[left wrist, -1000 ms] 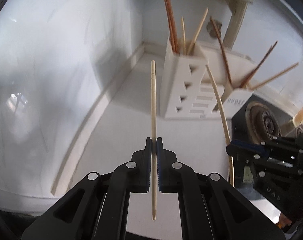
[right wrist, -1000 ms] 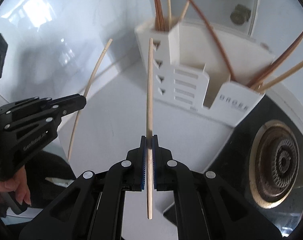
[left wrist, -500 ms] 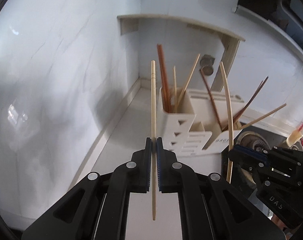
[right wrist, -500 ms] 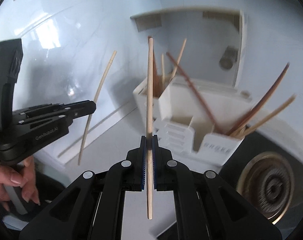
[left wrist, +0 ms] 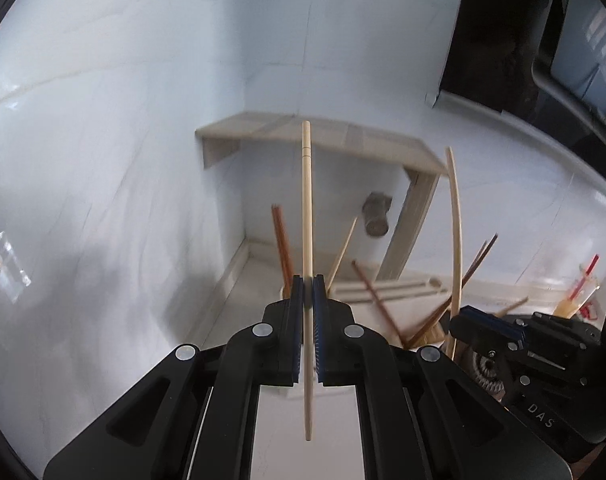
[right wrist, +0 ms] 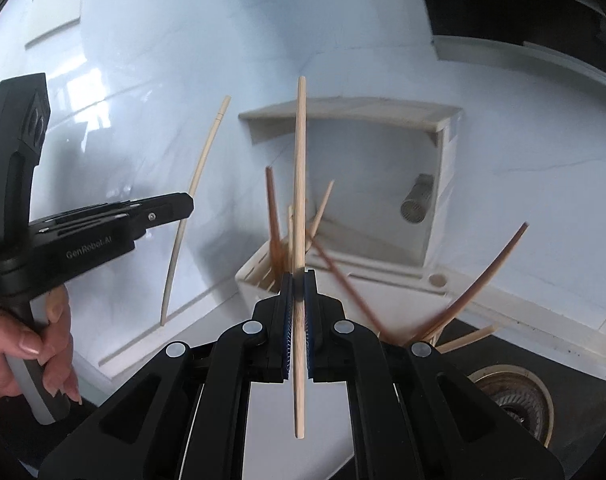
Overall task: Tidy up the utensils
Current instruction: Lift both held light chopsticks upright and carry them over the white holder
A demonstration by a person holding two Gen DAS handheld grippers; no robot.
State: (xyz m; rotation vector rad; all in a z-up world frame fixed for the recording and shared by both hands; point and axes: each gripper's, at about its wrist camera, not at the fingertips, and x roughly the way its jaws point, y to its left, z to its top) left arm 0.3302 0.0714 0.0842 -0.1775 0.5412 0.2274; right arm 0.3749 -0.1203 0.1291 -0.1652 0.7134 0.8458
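My left gripper [left wrist: 307, 280] is shut on a pale chopstick [left wrist: 307, 200] that stands upright between its pads. My right gripper [right wrist: 299, 276] is shut on a tan chopstick [right wrist: 300, 160], also upright. Both hang above and in front of the white utensil holder [right wrist: 255, 288], whose top [left wrist: 387, 290] is partly hidden behind the jaws. Several brown chopsticks [right wrist: 273, 216] and pale ones lean in its compartments. Each view also shows the other gripper to the side: the right gripper [left wrist: 459, 320] with its chopstick [left wrist: 457, 220], the left gripper [right wrist: 187, 206] with its chopstick [right wrist: 201, 176].
The holder stands in a white tiled corner under a small wall shelf [right wrist: 363, 112]. A gas burner [right wrist: 511, 398] on a black stove top lies to its right. A person's hand [right wrist: 27, 344] grips the left handle. A cup with red straws [left wrist: 579, 296] is at far right.
Both grippers have risen and tilted up with their chopsticks. The holder has dropped lower in both views and now sits partly behind the jaws; the wall shelf has come into sight.
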